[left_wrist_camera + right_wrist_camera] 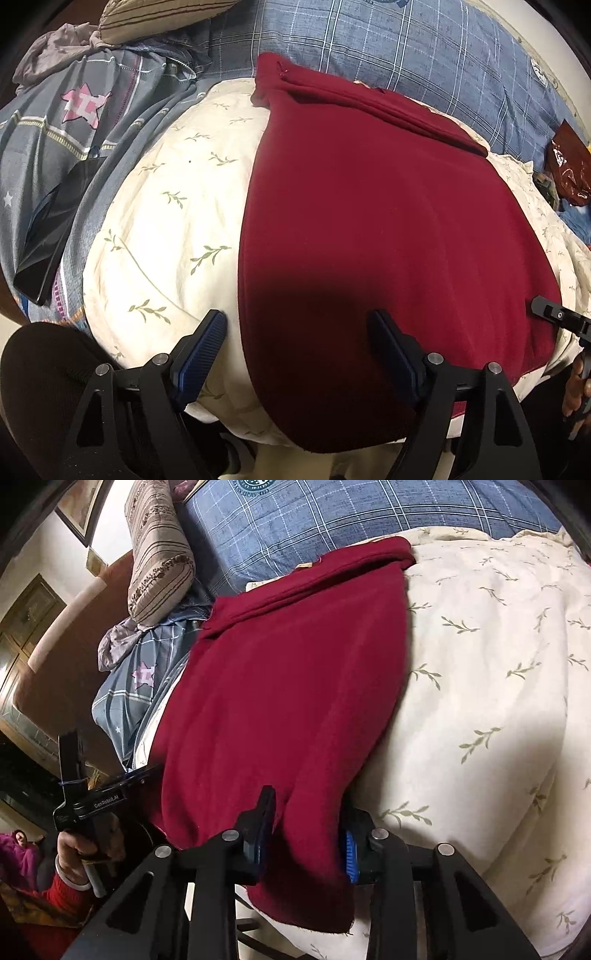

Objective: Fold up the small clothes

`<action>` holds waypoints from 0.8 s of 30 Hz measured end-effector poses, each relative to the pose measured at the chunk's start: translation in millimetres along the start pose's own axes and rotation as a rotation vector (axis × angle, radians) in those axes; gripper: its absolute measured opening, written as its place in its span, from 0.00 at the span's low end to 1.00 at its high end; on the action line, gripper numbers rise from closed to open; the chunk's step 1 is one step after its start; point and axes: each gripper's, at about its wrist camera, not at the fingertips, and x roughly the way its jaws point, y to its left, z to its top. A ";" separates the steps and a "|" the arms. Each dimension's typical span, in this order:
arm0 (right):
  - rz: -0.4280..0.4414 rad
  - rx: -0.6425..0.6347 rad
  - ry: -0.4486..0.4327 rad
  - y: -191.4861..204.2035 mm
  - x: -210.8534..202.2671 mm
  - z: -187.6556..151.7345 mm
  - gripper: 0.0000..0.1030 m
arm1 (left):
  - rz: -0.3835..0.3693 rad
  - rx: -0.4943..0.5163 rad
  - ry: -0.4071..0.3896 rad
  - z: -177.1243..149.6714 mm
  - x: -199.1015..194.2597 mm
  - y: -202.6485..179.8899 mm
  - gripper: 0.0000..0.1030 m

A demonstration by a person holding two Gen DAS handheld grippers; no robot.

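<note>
Bedding filled the left wrist view: a blue plaid sheet at the back, a cream quilt printed with green sprigs in front of it, and a dark red garment laid flat on the quilt, its far end turned over in a narrow band. The left gripper hung over the garment's near left edge with its fingers spread apart and released, one finger over bare quilt, the other over red cloth, nothing pinched. At the right margin the tip of the right gripper showed beside the garment's right edge.

From the right wrist view, the same red garment ran away across the quilt. The right gripper had its fingers grasping the near right corner, which draped over the bed's edge. At the left, the left gripper stood in a hand.

Only one corner seemed held. If the right side lifted alone, the fold could likely skew, and the soft quilt might bunch. The corner sat shallow between the fingers and could slip out.
</note>
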 end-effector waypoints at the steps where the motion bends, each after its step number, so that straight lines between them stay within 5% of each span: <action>1: 0.002 0.002 0.000 -0.8 -0.3 0.9 0.29 | -0.003 0.001 0.001 0.7 -0.1 0.5 0.75; 4: 0.060 0.026 -0.015 -3.1 -8.3 4.4 0.15 | -0.008 -0.002 0.007 2.6 -2.8 4.2 0.59; 6: 0.123 0.061 -0.049 -7.8 -16.8 7.9 0.15 | -0.023 -0.015 0.017 4.3 -2.4 7.9 0.58; 10: 0.049 0.033 0.001 -8.9 -7.0 1.7 0.20 | -0.030 -0.027 0.007 4.0 -1.6 9.9 0.60; 16: 0.071 0.027 0.025 -8.7 -4.0 -6.1 0.27 | -0.004 0.008 -0.009 1.8 0.9 1.0 0.64; 20: 0.078 0.030 0.032 -5.4 -5.3 -5.0 0.20 | -0.036 0.016 -0.006 4.0 -1.8 2.0 0.23; 24: 0.072 0.018 0.026 0.0 -5.2 0.9 0.16 | -0.072 -0.010 0.014 9.7 -1.9 8.6 0.15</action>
